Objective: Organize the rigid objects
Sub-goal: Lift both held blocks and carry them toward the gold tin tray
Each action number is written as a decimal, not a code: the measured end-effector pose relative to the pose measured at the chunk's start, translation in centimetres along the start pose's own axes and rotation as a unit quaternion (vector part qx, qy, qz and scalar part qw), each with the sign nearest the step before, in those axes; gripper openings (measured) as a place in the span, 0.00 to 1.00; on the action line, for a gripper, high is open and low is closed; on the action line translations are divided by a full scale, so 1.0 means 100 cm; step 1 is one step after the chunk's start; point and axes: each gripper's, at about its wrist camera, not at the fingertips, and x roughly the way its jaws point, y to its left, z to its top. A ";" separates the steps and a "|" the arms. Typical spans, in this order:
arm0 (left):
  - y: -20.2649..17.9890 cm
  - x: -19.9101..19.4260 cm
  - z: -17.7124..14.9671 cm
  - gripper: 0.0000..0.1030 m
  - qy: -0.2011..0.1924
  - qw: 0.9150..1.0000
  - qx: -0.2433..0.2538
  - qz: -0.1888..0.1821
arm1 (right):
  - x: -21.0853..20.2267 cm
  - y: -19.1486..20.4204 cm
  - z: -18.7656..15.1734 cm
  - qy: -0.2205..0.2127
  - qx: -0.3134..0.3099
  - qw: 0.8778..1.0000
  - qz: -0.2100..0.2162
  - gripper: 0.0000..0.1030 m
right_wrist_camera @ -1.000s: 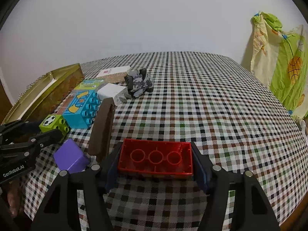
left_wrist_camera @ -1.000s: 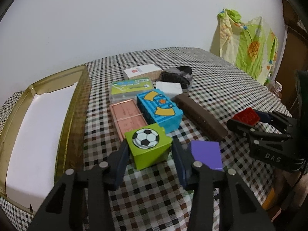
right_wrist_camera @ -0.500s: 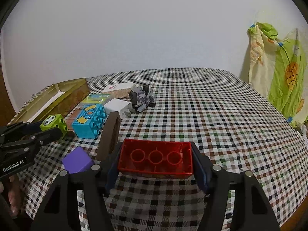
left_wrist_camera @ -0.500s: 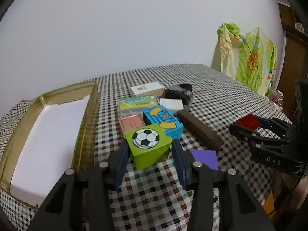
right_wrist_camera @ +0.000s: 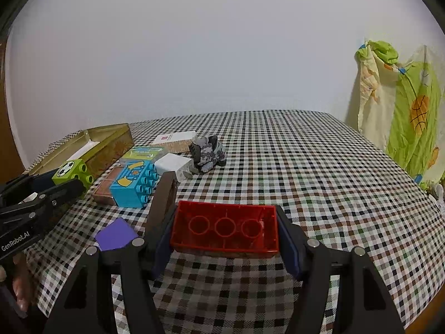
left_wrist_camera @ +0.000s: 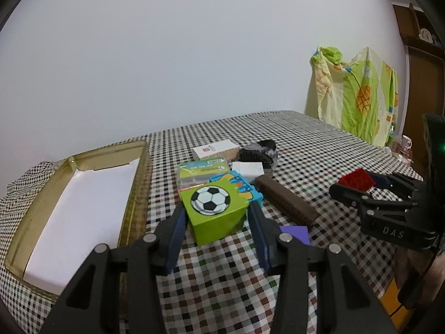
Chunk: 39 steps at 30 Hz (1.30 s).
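Note:
My left gripper (left_wrist_camera: 215,215) is shut on a green block (left_wrist_camera: 214,213) with a football print, held above the checked table (left_wrist_camera: 306,144). My right gripper (right_wrist_camera: 224,229) is shut on a red brick (right_wrist_camera: 225,229), its hollow underside facing the camera. That brick (left_wrist_camera: 356,180) also shows at the right of the left wrist view, and the green block (right_wrist_camera: 73,172) at the left of the right wrist view. A gold-edged open box (left_wrist_camera: 69,194) with a white lining lies to the left. A blue brick (right_wrist_camera: 133,186), a brown bar (right_wrist_camera: 162,194) and a purple block (right_wrist_camera: 116,233) lie on the cloth.
Further back lie a green-lidded case (left_wrist_camera: 204,168), a pink tile (right_wrist_camera: 107,186), white boxes (left_wrist_camera: 215,149) (right_wrist_camera: 173,164) and a grey crumpled object (right_wrist_camera: 207,153). A green and yellow cloth (right_wrist_camera: 400,105) hangs at the right. The table's front edge runs close below both grippers.
Both grippers have tilted upward, so the table and objects sit lower in view and more wall shows. The left gripper has lifted a little with the green block. Both grips are unchanged.

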 end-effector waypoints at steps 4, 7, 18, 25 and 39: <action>0.000 -0.005 -0.001 0.42 -0.013 1.000 -0.001 0.002 | -0.005 0.000 -0.001 -0.014 -0.003 1.000 0.006 0.65; -0.001 -0.009 -0.001 0.42 -0.024 1.000 0.002 0.005 | -0.009 -0.001 -0.001 -0.028 -0.003 1.000 0.007 0.65; -0.006 -0.021 -0.003 0.42 -0.059 0.998 0.013 0.008 | -0.016 0.000 -0.004 -0.054 -0.003 0.998 0.011 0.65; -0.006 -0.026 -0.004 0.42 -0.075 0.997 0.014 0.008 | -0.020 0.000 -0.005 -0.067 -0.003 0.998 0.012 0.65; 0.004 -0.040 -0.005 0.42 -0.108 0.994 0.003 0.015 | -0.025 0.006 -0.004 -0.077 -0.005 0.997 -0.020 0.65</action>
